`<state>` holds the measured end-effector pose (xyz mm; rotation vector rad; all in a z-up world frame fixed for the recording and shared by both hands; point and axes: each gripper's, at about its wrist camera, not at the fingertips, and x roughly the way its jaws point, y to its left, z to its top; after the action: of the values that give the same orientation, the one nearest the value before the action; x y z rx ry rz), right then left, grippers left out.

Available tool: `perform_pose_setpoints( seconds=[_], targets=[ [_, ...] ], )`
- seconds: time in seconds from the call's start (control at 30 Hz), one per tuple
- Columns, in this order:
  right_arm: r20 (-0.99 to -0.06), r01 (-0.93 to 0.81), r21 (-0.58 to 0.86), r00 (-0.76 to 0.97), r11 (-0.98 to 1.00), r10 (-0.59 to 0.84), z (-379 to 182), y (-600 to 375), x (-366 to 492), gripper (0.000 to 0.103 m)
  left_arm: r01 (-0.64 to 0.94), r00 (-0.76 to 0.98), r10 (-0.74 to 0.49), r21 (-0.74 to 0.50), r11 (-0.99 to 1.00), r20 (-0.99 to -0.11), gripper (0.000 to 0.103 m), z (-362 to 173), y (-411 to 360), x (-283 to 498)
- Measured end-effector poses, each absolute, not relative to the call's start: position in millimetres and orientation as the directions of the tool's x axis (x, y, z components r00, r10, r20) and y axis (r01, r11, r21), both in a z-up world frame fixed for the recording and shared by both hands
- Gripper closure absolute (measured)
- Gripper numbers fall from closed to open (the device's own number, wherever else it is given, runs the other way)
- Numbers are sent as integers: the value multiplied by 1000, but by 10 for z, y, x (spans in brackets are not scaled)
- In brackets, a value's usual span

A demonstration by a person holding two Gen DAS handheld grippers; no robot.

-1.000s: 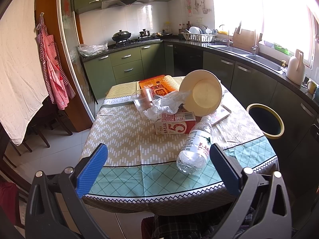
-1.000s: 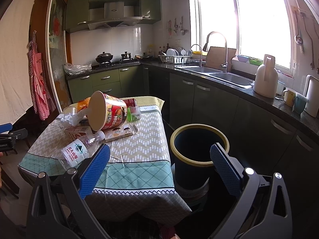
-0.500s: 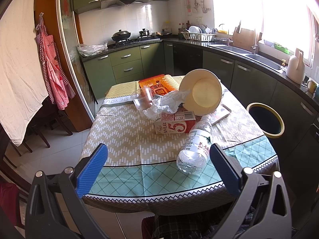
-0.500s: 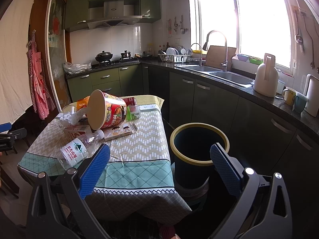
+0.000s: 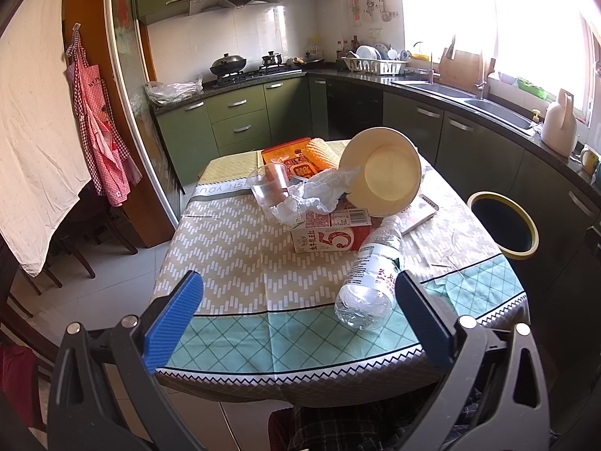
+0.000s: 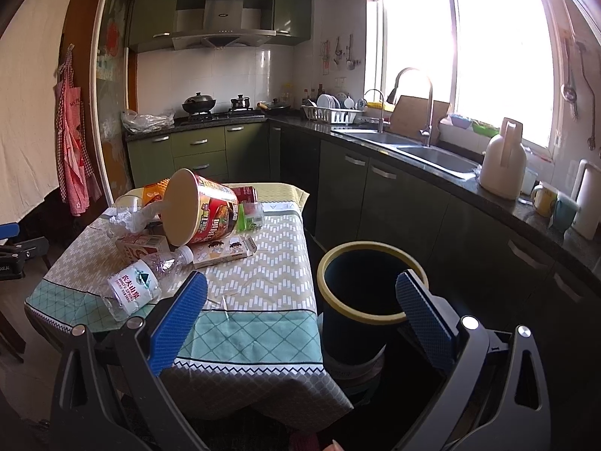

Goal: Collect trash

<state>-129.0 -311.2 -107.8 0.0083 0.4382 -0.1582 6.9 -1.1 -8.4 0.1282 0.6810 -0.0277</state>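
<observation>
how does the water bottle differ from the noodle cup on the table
The water bottle is clear plastic and slim; the noodle cup is opaque, wide and printed red. The water bottle lies flat on the tablecloth near the front edge; the noodle cup sits farther back, tipped on its side against the milk carton, its pale inside showing in the left wrist view. Both look empty and lie toppled, and neither gripper touches either.

Bin [image 6: 372,289] interior dark, contents unclear

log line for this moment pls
phase: pre-grasp | left gripper: open, empty | right gripper: open, empty | nearest: plastic bottle | bin: beside table
</observation>
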Motion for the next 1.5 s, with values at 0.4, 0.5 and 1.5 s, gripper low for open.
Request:
perform_pose_setpoints(
  seconds=[0.4, 0.5, 1.5],
  targets=[
    [-475, -103, -170, 880, 980, 10, -460, -2507, -200, 13, 16, 797, 56, 114, 993, -601, 16, 133, 120, 630],
    [-548, -183, -187, 835, 965, 52, -431, -2245, 249, 27, 25, 788, 27, 76, 997, -615, 27, 174, 161, 819],
    [-734, -209, -428, 648, 879, -204, -1456, -1661, 2343, 89, 103, 720, -62, 18, 994, -691, 86, -77, 389, 1806]
  ],
)
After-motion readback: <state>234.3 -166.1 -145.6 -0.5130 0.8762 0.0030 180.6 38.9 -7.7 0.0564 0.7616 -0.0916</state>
